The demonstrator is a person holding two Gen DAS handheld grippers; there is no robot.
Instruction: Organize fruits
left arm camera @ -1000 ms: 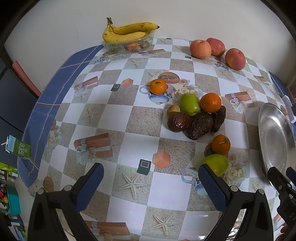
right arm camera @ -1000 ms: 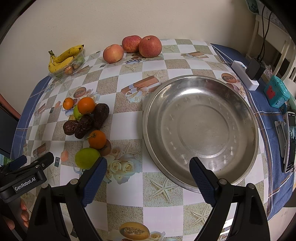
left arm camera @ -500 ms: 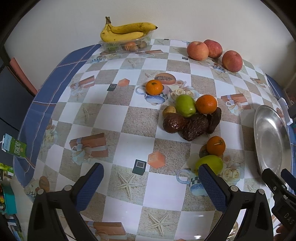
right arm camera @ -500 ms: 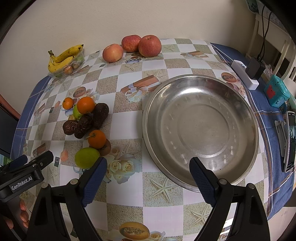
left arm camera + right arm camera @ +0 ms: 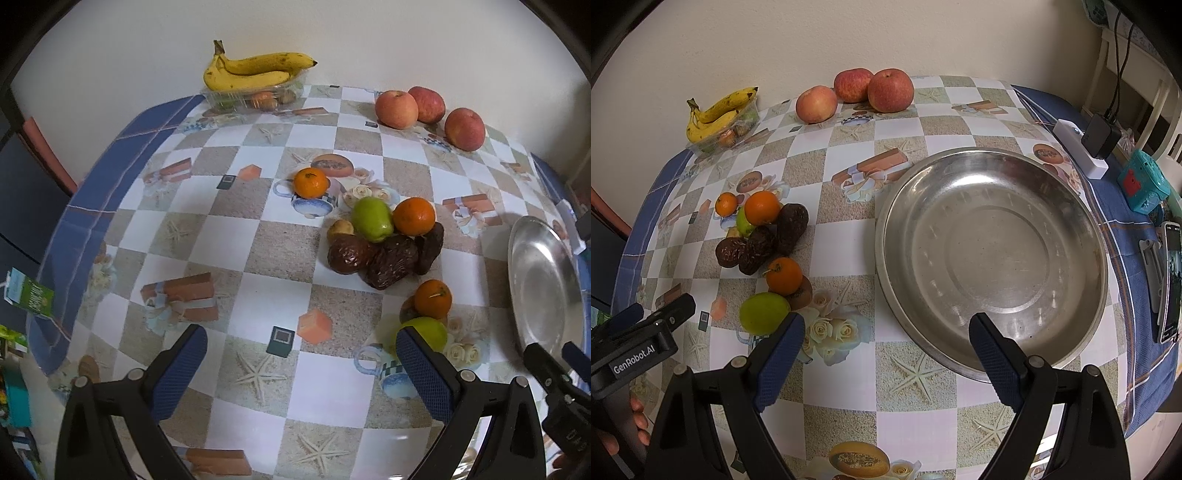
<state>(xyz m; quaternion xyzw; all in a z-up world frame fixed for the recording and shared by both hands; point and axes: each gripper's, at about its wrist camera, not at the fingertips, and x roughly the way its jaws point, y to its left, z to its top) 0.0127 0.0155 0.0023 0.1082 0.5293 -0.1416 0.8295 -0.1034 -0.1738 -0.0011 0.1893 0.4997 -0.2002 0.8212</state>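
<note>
A large steel bowl [image 5: 991,254] sits empty on the right of the table; its edge shows in the left wrist view [image 5: 543,280]. A heap of fruit lies mid-table: dark avocados [image 5: 391,258], a green fruit [image 5: 371,218], oranges [image 5: 413,216], and a near green fruit [image 5: 764,313] with an orange [image 5: 783,276]. Three apples [image 5: 889,89] and bananas [image 5: 255,70] are at the back. My left gripper [image 5: 299,373] is open and empty above the near table. My right gripper [image 5: 886,354] is open and empty before the bowl's near rim.
The table has a checkered cloth [image 5: 240,236] with a blue border. A white power strip with a black plug [image 5: 1082,147], a teal box [image 5: 1143,184] and a phone [image 5: 1169,284] lie along the right edge. A wall stands behind.
The left gripper has drifted left and back a little, so the fruit and bowl sit further right in its view. The right gripper has hardly moved.
</note>
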